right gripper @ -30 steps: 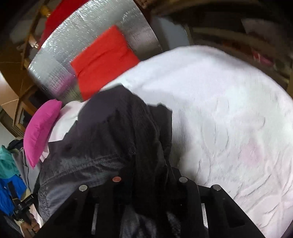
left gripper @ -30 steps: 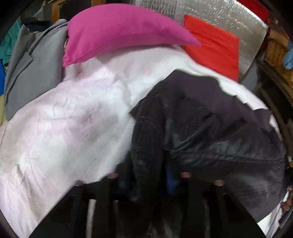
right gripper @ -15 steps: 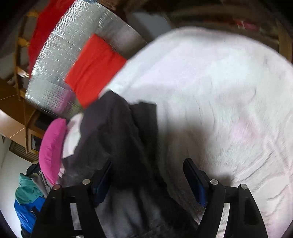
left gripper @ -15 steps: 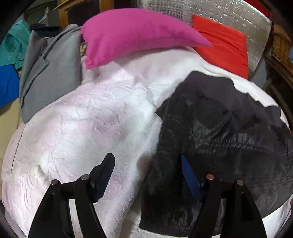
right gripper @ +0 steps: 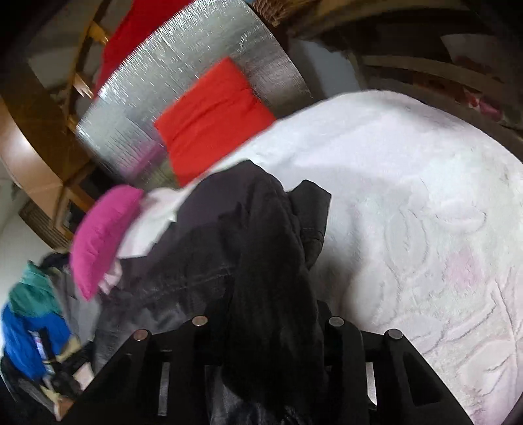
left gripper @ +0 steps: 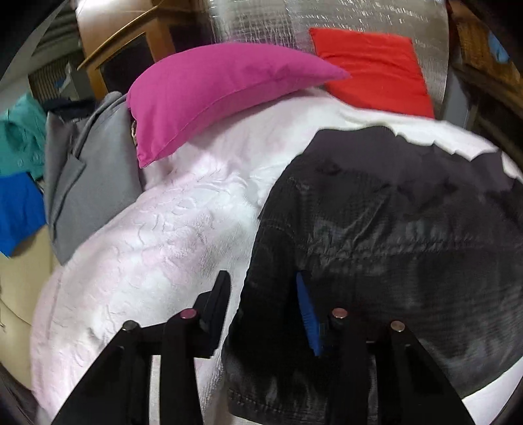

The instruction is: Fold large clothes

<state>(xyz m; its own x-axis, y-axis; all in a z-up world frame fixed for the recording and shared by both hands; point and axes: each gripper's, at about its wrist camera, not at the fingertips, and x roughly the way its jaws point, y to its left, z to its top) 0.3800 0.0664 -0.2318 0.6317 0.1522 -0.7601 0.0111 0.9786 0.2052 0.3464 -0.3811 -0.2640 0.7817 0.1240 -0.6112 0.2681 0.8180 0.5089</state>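
Left wrist view is showing me the left gripper [left gripper: 261,304] hanging over the edge of the black shiny quilted jacket [left gripper: 392,235], which is lying spread on the white bedspread with a raised pale pink pattern [left gripper: 157,248]. Its jaws are closing at this moment. The jacket's edge is lying between them, but the pads are not yet pressing on the cloth: one black finger [left gripper: 217,304] is standing over the bedspread and the blue-padded finger [left gripper: 305,314] over the jacket, with a clear gap.

Beyond the jacket, a magenta pillow [left gripper: 222,94] is resting on the far part of the bed, and a red cushion [left gripper: 372,68] is leaning against a silver foil panel [left gripper: 327,16]. A grey garment [left gripper: 85,176] is lying beside the bedspread, touching the pillow, with teal and blue clothes [left gripper: 19,170] further to the side.

Right wrist view is blurred a little. The right gripper [right gripper: 268,327] is closing too, and a thick bunch of the same jacket [right gripper: 255,248] is filling the space between its jaws and rising up in a dark ridge. I am reading this as the jaws clamping on the fabric, although the pads themselves are hidden by it. The bedspread [right gripper: 408,196] is lying bare just beside this gripper.
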